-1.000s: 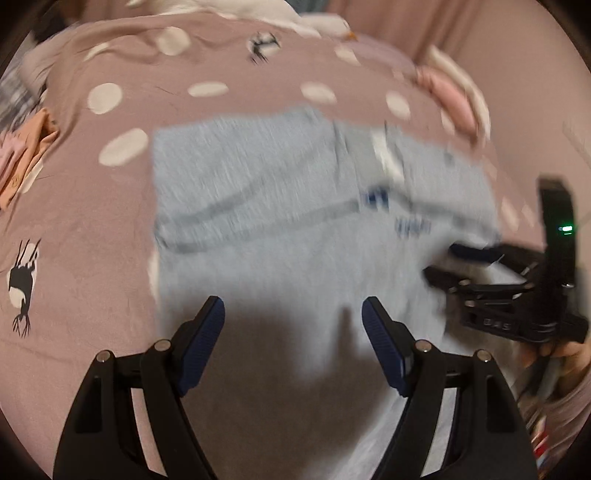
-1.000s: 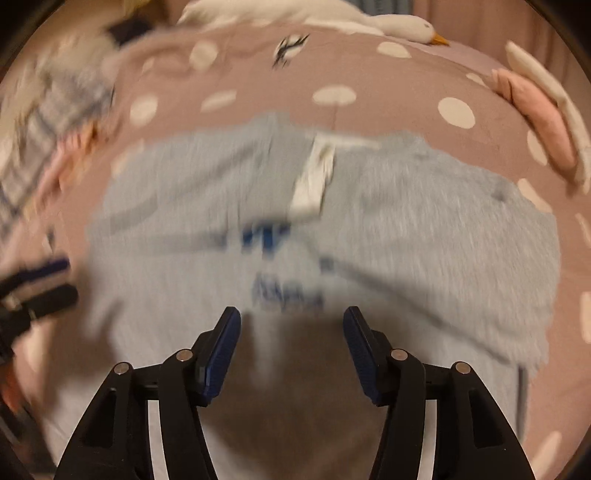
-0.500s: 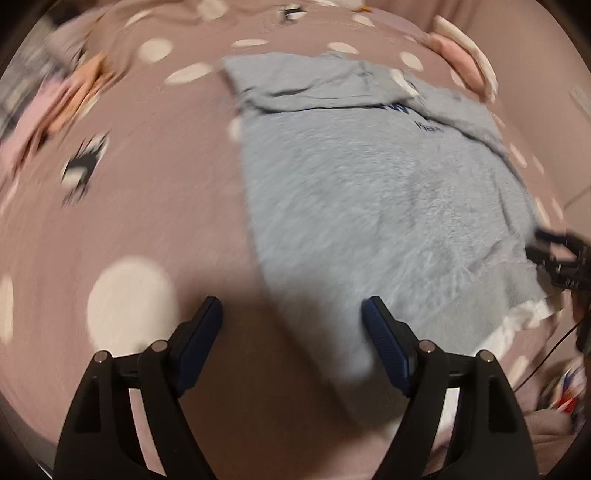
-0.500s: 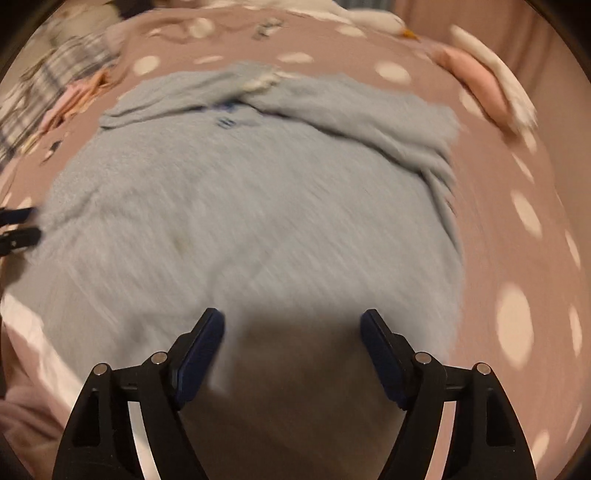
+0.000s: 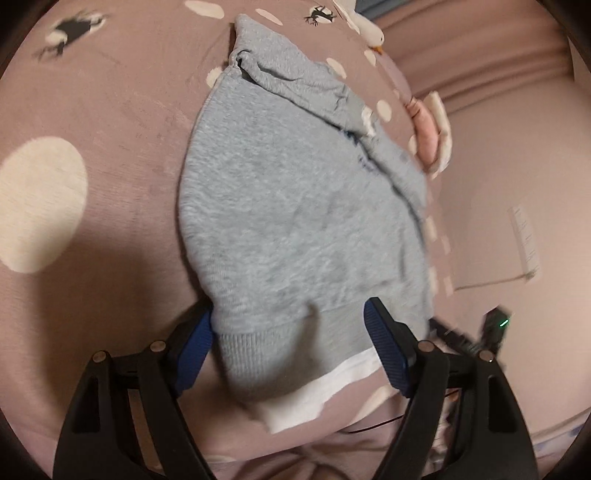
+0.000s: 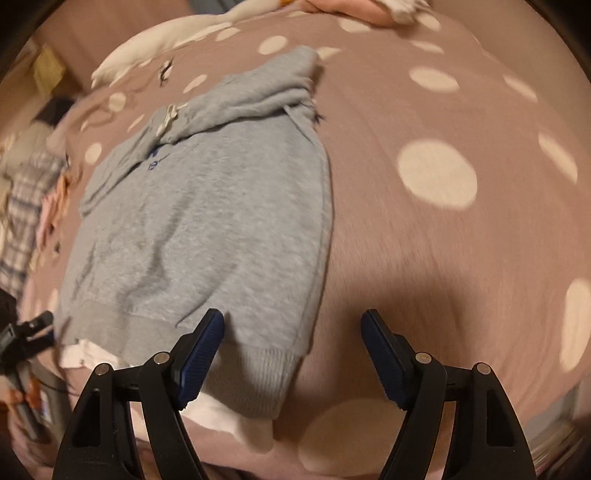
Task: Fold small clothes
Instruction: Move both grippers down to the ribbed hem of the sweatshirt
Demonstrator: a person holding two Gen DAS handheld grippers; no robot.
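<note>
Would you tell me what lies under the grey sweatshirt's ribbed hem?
A white layer sticks out below the ribbed hem of the grey sweatshirt, lying on the dotted cover. How far it reaches underneath is covered.

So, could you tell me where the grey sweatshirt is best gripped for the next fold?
Probably at the ribbed hem of the grey sweatshirt, one gripper per corner, coming from the near edge. The sleeves already lie folded across the top, and both open grippers sit at those corners.

Mauve polka-dot bedspread (image 6: 424,229), white goose plush (image 5: 364,27), pink cushion (image 5: 430,134)
</note>
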